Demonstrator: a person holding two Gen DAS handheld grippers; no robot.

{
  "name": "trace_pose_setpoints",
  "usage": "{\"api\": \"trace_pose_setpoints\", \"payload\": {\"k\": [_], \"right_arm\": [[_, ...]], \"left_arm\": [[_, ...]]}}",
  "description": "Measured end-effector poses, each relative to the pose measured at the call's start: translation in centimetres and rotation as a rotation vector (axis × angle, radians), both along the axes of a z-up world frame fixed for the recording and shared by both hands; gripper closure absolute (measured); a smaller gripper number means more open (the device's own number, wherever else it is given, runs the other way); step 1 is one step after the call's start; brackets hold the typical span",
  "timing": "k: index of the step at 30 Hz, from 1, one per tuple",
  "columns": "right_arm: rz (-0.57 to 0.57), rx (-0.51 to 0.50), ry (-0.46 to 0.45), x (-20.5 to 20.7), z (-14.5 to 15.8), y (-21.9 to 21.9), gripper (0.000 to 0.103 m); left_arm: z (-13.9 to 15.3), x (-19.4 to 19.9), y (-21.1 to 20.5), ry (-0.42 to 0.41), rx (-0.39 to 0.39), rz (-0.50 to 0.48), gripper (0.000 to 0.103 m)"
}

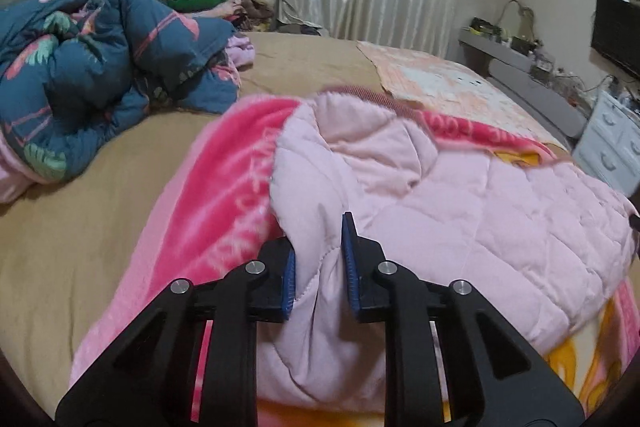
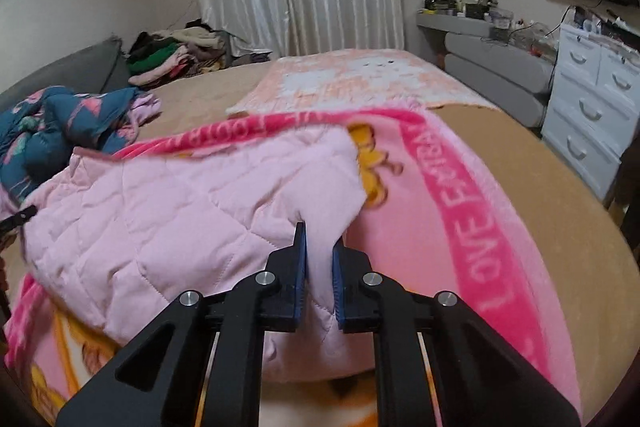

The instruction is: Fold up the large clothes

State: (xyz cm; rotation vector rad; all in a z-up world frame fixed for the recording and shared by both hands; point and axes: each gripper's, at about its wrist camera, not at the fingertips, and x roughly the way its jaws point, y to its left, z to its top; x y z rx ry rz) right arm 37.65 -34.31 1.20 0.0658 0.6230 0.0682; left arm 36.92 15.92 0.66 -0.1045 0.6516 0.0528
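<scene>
The pale pink quilted garment (image 1: 460,195) lies spread on the bright pink fleece blanket (image 1: 216,183), which in turn covers the near part of the bed (image 1: 72,247). All places below are given from that garment.

The main risk is an uneven lift. Each claw pinches only a small fold at the garment's near edge, and padded fabric is slippery, so one corner may well slide out if the hands pull apart or rise at different rates. A second risk is that a pad has caught the blanket beneath the garment; the blanket would then come up too and spoil the fold. The crumpled far side of the garment could also tuck under itself when it is carried over.

The left claw (image 1: 319,259) is closed narrow on the garment's near left edge, with pink fabric bunched between its blue pads (image 1: 349,259). The right claw (image 2: 319,259) is likewise clamped tight on the near right edge, a thin ridge of cloth standing between its pads (image 2: 301,259).
</scene>
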Motion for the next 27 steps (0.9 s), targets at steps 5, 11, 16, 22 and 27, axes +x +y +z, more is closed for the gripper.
{"api": "trace_pose_setpoints", "payload": {"k": [5,11,16,22,27], "right_arm": [[-0.066,-0.053,0.076,4.1,-2.4,0.5,0.093],[-0.089,-0.081,0.155,6.1,-6.3,0.6,0.093],[-0.095,-0.088,0.173,6.6,-6.8,0.6,0.089],[-0.088,-0.068,0.116,3.9,-4.4,0.6,0.027],[-0.048,0.007,0.051,0.5,-1.7,0.6,0.011]], "left_arm": [[-2.4,4.1,0.1,0.098,0.025,0.04,0.091],[-5.1,5.2,-0.5,0.146,0.07,0.047,0.089],[-5.4,5.5,-0.2,0.166,0.045,0.044,0.083],[-3.5,3.9,0.5,0.15,0.001,0.051,0.04],[-0.7,1.1,-0.6,0.1,0.014,0.031,0.018]]}}
